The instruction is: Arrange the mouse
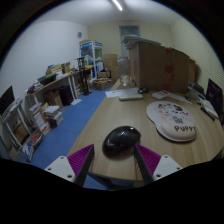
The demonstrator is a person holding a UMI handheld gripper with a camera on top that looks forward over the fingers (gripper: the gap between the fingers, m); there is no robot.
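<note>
A black computer mouse (121,139) lies on the light wooden table (105,120), just ahead of my gripper (114,158) and partly between its fingertips. The fingers, with their magenta pads (82,158), stand wide apart, one at each side of the mouse's near end, with gaps to it. A round white mouse pad (174,119) with coloured figures on it lies on the table beyond the mouse to the right.
A keyboard (131,96) lies further back on the table. Cardboard boxes (160,65) stand behind it. A monitor (215,96) is at the far right. A blue floor (68,118) and cluttered shelves (55,90) lie to the left of the table.
</note>
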